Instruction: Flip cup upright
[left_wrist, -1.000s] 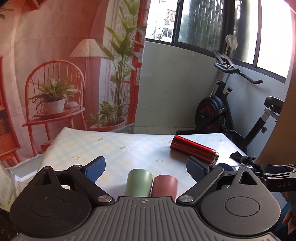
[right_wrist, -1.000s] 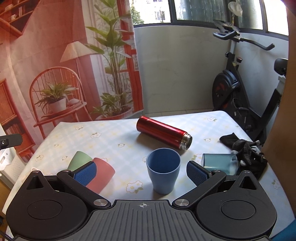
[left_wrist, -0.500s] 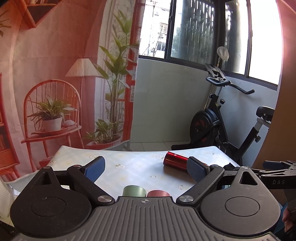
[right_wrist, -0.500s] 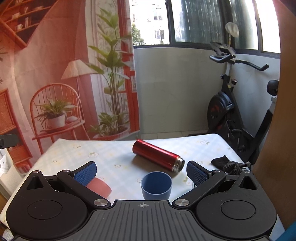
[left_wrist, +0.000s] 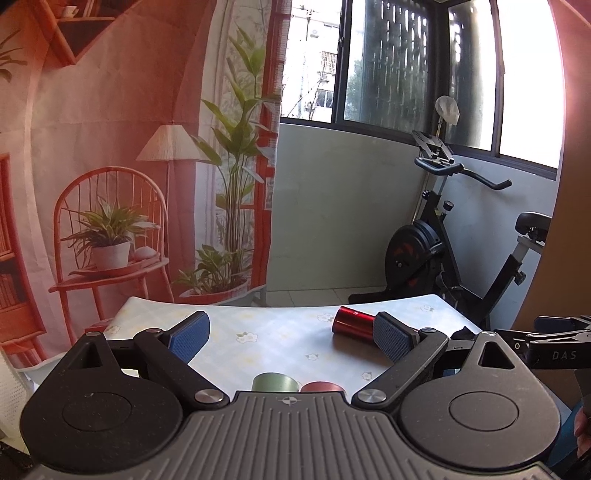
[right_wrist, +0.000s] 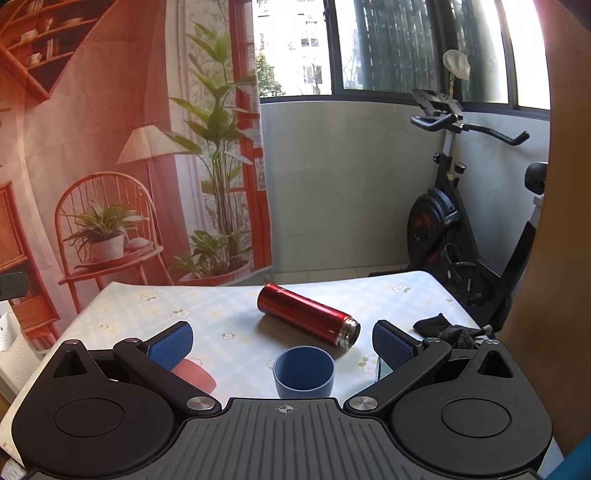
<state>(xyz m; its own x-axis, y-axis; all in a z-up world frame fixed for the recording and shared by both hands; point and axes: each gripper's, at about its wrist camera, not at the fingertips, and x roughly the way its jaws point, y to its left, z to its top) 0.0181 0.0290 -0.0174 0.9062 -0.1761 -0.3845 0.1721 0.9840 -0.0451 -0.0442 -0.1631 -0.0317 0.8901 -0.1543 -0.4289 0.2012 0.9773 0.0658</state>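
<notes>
Both grippers are wide apart and empty — the left gripper (left_wrist: 291, 334) has the green cup (left_wrist: 274, 382) and pink cup (left_wrist: 320, 387) just below its fingers, nearer than the right gripper (right_wrist: 279, 343).

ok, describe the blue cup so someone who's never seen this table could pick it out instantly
On the floral-print table, find the red thermos lying on its side mid-table. Just in front of its open steel mouth stands the blue cup, between the right gripper fingers' line of sight. It alone stands upright with its mouth open to the top; the pink cup to its left lies tipped.
</notes>
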